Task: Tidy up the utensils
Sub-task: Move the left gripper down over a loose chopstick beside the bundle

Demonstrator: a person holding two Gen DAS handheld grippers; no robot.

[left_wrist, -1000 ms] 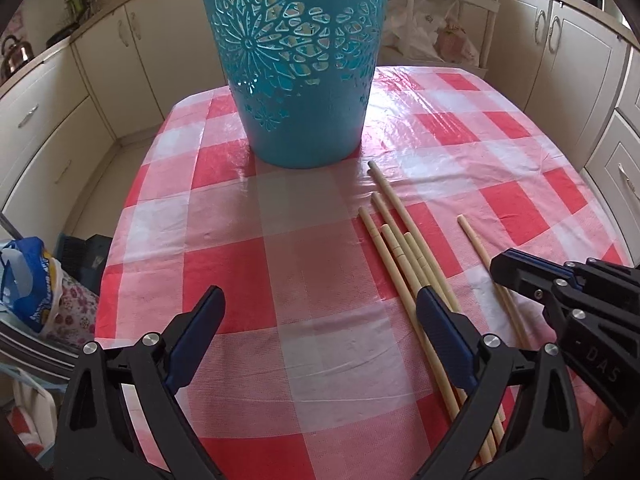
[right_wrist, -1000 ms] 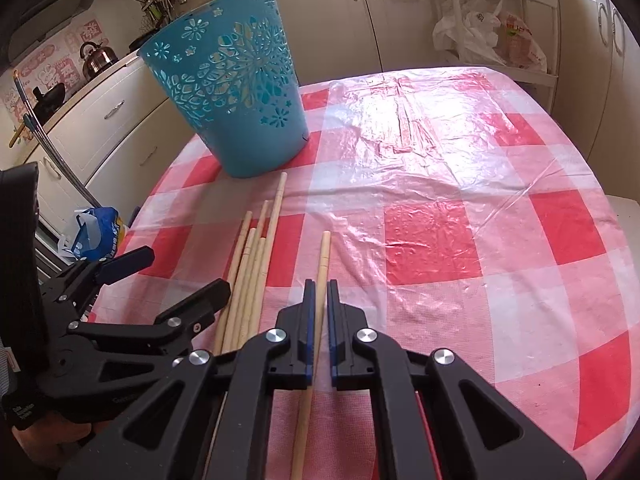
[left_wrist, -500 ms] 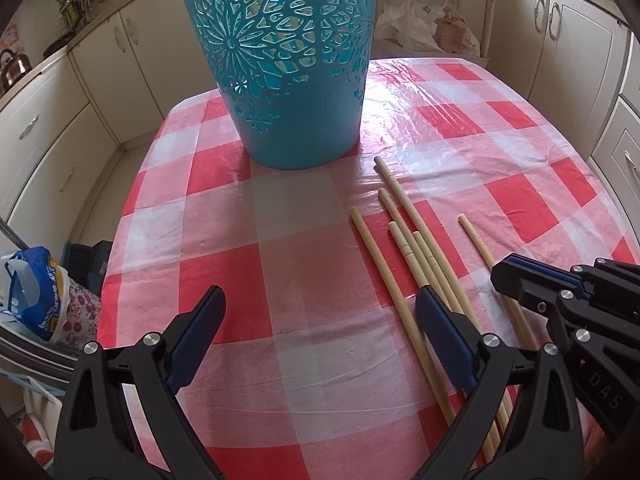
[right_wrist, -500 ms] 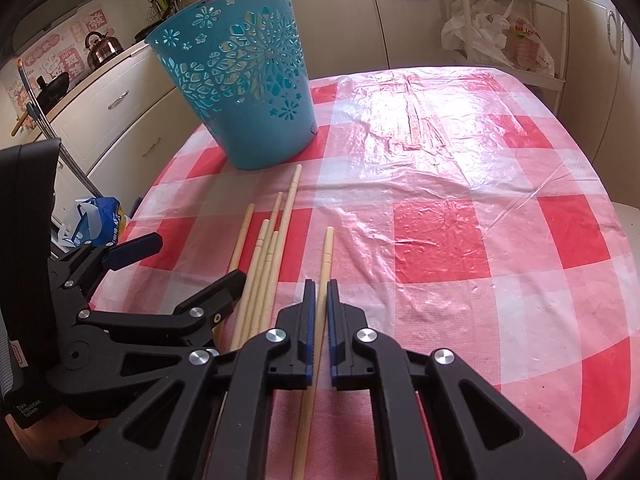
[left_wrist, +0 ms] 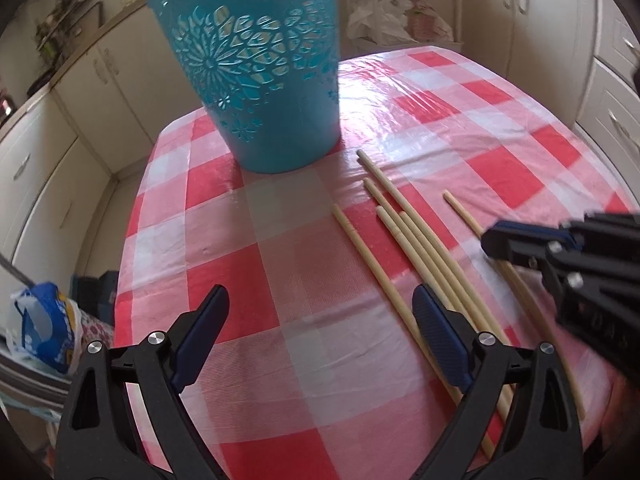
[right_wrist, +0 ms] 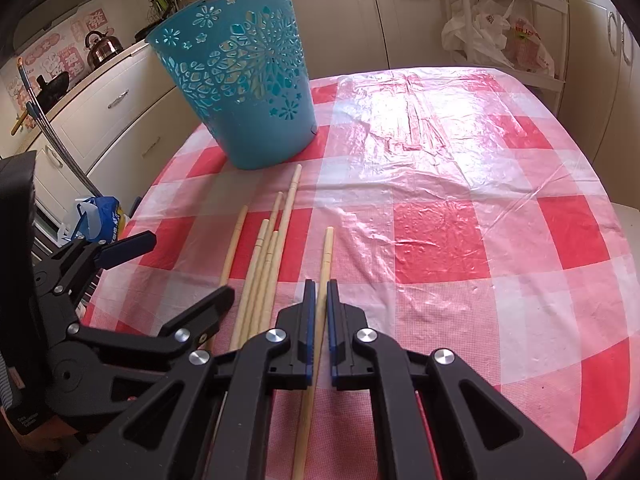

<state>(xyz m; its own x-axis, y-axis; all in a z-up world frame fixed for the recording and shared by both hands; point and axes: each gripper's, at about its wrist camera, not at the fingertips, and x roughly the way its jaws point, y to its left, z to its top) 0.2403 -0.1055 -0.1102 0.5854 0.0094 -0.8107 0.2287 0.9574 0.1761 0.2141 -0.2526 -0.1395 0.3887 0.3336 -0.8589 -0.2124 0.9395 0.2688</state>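
Kitchen table's red-checked cloth (right_wrist: 472,240) carries a teal basket (right_wrist: 244,92) and loose chopsticks (left_wrist: 416,248) beside it, left gripper (left_wrist: 320,316) spread wide over them, right gripper (right_wrist: 319,300) pinching a single chopstick (right_wrist: 325,256).

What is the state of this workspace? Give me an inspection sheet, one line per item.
Surface: table under a red-and-white checked plastic tablecloth, glossy and wrinkled.
Job's things: six long pale wooden chopsticks; a cluster of five lies flat, a separate single chopstick lies to their right. Tall turquoise plastic basket with flower cut-outs stands upright beyond them.
Clutter: nothing seen on the table.
Grippers: left gripper open, over the cloth by the cluster, holding nothing. Right gripper shut on the single chopstick.
Cables: nothing seen.
Surroundings: cream kitchen cabinets, metal kettle, white plastic bags on a rack, blue bag on the floor side.
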